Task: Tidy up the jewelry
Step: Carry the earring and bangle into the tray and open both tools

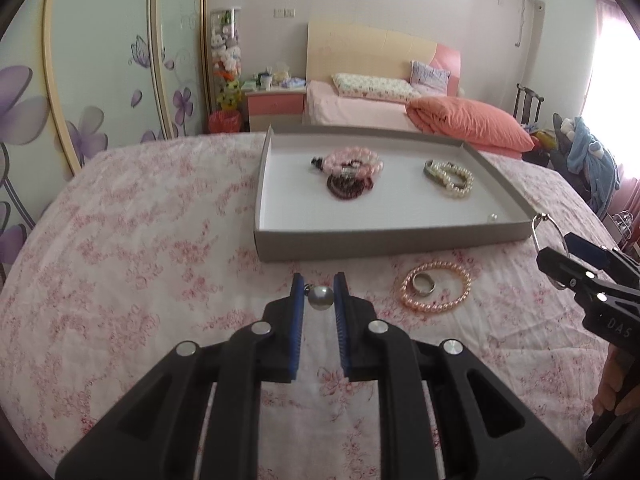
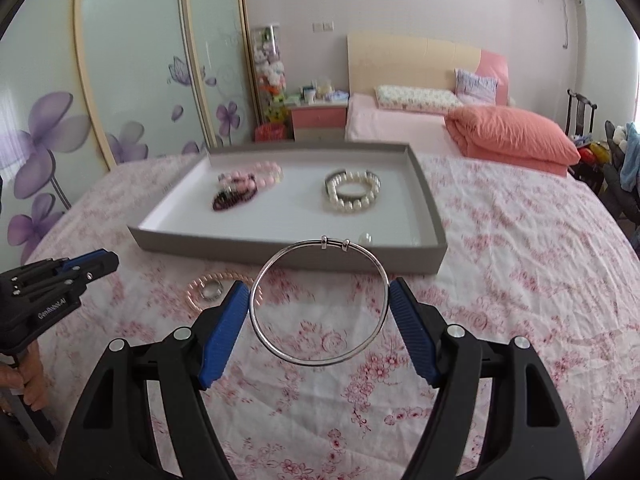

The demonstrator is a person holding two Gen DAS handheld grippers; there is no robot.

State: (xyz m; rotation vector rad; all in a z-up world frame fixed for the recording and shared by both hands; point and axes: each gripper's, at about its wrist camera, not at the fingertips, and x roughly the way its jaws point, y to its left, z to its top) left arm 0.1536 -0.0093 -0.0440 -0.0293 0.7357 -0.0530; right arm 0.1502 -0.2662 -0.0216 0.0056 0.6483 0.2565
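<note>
My left gripper (image 1: 319, 296) is shut on a grey pearl earring (image 1: 321, 297), held above the floral cloth in front of the grey tray (image 1: 360, 246). My right gripper (image 2: 319, 294) is shut on a thin silver bangle (image 2: 319, 303), its pads pressing the ring's two sides. The right gripper (image 1: 560, 250) also shows at the right edge of the left wrist view, and the left gripper (image 2: 106, 262) at the left edge of the right wrist view. Inside the tray (image 2: 280, 252) lie pink and dark bead bracelets (image 1: 352, 162), a white pearl bracelet (image 2: 352, 192) and a single pearl (image 1: 493, 217).
A pink pearl bracelet (image 1: 436, 287) with a silver ring (image 1: 423, 282) inside it lies on the cloth, right of my left gripper. Beyond the table are a bed with an orange quilt (image 1: 468, 124), a pink nightstand (image 1: 276, 106) and a wardrobe with flower doors (image 1: 80, 80).
</note>
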